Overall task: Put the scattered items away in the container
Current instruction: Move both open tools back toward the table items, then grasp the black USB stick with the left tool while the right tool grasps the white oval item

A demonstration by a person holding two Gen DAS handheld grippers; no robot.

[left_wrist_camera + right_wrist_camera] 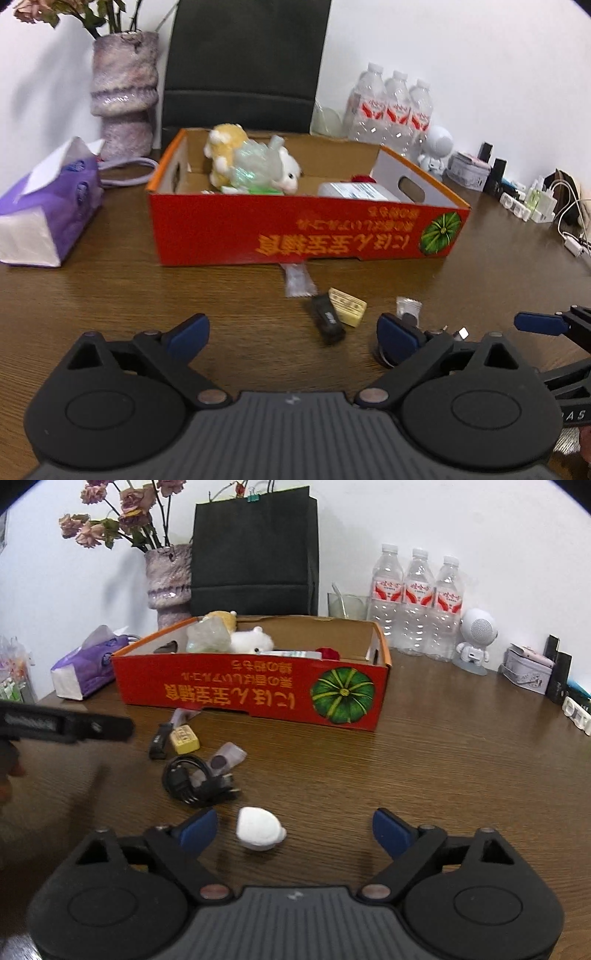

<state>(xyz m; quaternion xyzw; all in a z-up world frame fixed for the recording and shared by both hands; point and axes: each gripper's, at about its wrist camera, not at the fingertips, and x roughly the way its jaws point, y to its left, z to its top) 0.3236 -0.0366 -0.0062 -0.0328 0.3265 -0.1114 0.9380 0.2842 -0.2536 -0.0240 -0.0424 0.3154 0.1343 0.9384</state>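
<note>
On the bench: one red box (251, 686) holding two plush toys (225, 155), three water bottles (417, 602), one vase (123, 92), one tissue pack (48, 206), one black bag (255, 554), one coiled cable (195, 779), one white ball (258, 829).

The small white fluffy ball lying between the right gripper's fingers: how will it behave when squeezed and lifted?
The white ball looks fuzzy and soft, so it probably squashes and weighs little. Being rounded, it may roll on the table if nudged. The right gripper is open around it.
</note>
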